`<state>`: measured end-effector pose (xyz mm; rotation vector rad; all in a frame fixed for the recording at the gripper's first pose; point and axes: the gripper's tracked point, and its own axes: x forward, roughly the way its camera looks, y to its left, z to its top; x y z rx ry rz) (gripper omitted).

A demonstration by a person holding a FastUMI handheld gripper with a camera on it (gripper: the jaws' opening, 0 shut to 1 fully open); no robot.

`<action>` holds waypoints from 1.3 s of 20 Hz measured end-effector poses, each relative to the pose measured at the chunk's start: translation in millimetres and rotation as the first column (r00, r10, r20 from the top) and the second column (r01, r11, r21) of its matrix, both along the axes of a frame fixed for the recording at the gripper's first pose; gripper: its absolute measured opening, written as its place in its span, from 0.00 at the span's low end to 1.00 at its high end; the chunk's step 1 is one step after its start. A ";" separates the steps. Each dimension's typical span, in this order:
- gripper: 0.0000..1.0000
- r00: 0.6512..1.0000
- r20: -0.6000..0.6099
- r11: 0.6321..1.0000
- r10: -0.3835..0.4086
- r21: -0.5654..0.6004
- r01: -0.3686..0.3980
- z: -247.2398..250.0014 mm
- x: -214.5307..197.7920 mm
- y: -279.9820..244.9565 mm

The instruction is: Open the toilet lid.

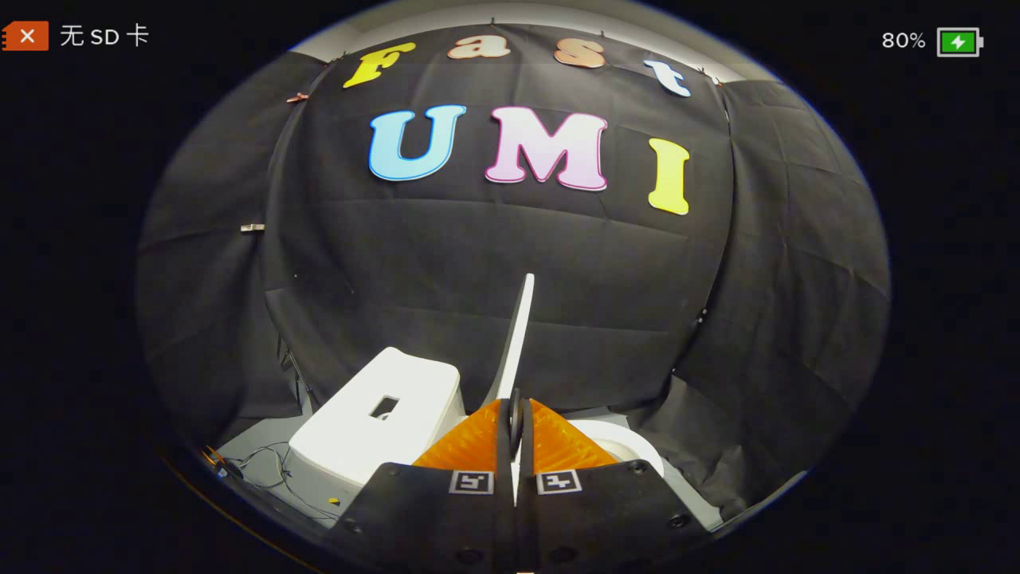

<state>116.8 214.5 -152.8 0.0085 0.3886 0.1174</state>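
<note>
The white toilet lid (518, 339) stands raised, seen edge-on as a thin blade rising from between my fingers. My gripper (515, 414) is shut on the lid's lower edge, with an orange finger (466, 446) pressed on each side. The white cistern (378, 414) with a dark rectangular opening on top sits to the left of the fingers. To the right of the fingers a curve of the white toilet seat (629, 446) shows; the rest of the bowl is hidden behind the gripper.
Black cloth walls close in behind and on both sides of the toilet. Thin cables (267, 462) lie on the grey floor to the left of the cistern. A small yellow bit (333, 501) lies on the floor near the cistern's base.
</note>
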 end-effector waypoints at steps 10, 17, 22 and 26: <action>0.05 0.994 0.057 0.994 0.092 -0.067 -0.088 7.9 -8.8 93.8; 0.05 0.986 0.071 0.980 0.148 -0.148 -0.137 4.1 -14.7 149.9; 0.05 0.986 0.095 0.971 0.134 -0.211 -0.111 3.5 -17.9 154.2; 0.25 0.985 0.111 0.972 0.134 -0.206 -0.109 0.7 -17.6 158.9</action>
